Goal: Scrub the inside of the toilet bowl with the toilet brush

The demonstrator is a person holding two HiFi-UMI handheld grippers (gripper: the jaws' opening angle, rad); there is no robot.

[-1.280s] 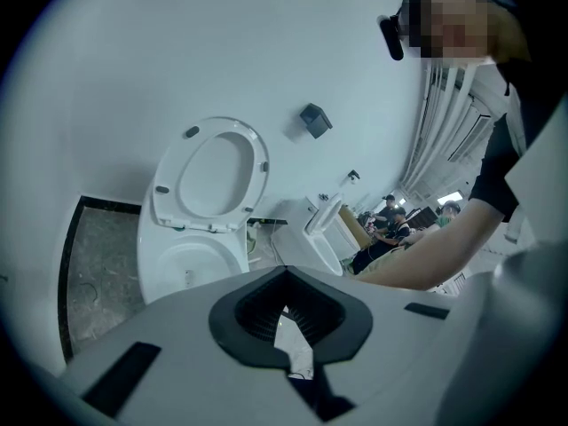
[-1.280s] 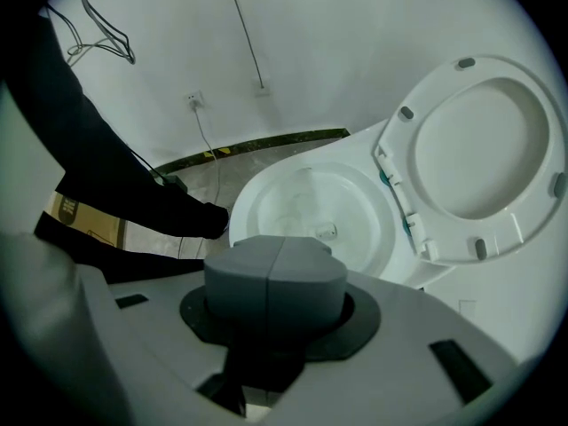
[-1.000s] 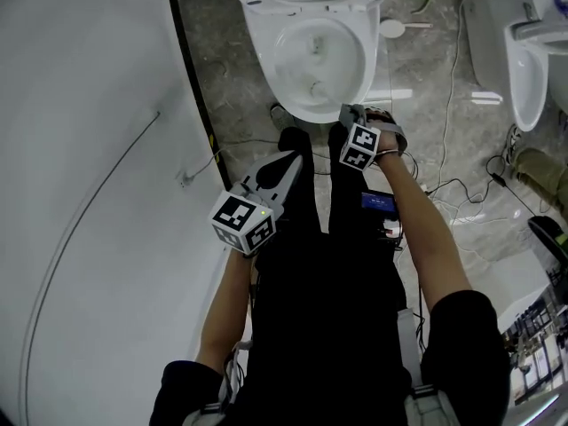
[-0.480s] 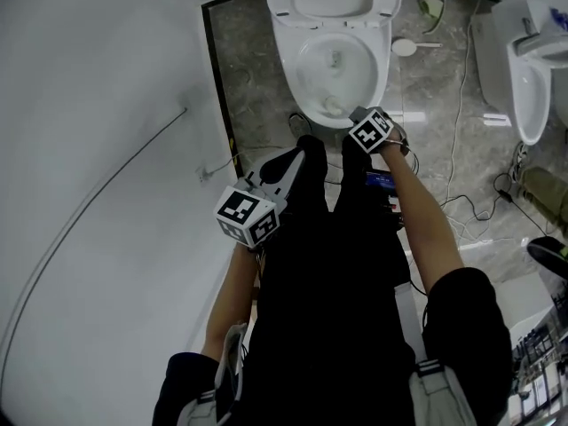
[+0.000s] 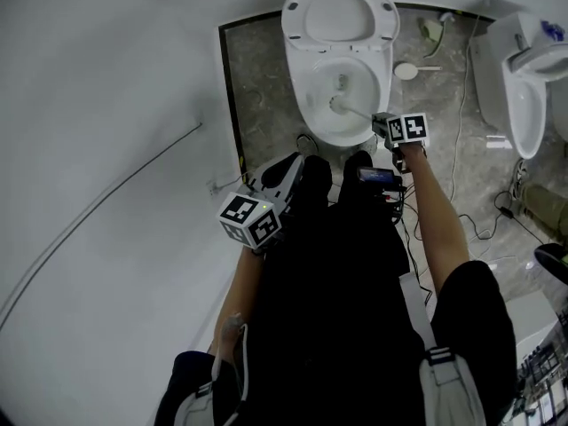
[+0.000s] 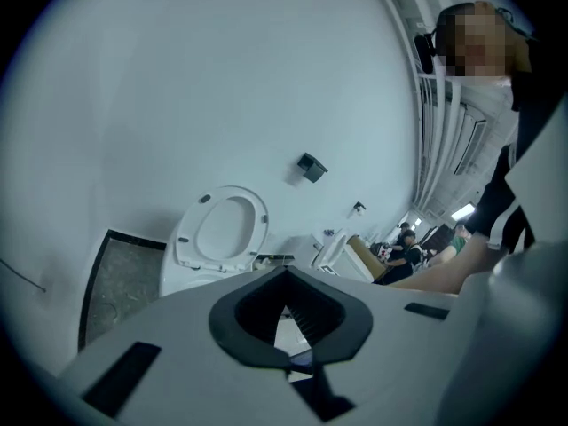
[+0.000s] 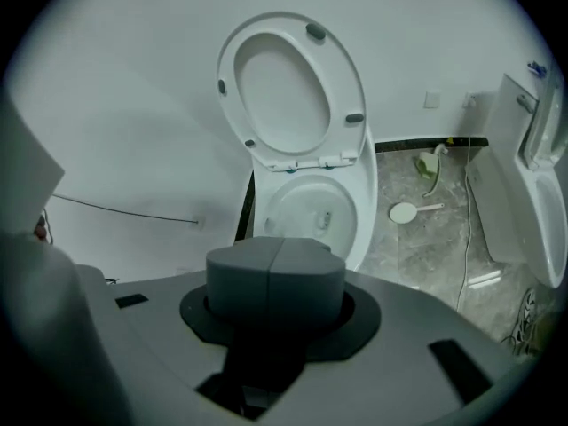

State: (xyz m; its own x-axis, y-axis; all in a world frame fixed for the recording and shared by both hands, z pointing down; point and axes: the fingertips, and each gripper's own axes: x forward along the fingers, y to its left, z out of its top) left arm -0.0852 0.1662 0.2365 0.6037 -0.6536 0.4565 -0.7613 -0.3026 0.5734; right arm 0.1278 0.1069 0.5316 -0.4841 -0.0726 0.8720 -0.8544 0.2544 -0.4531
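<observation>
One toilet brush: head low in the toilet bowl, handle slanting back-right into the right gripper, jaws pressed together on it. Left gripper spread, empty, well back; right is nearer

The toilet bowl is white and oval. It stands on the grey stone floor by the wall, and its seat and lid are tipped up against the back. The inside is pale and glossy, with a darker spot low in the basin. The toilet brush lies slanted across the bowl. Its small head is down inside near the middle, and its thin light handle runs out over the right rim to the right tongs.
</observation>
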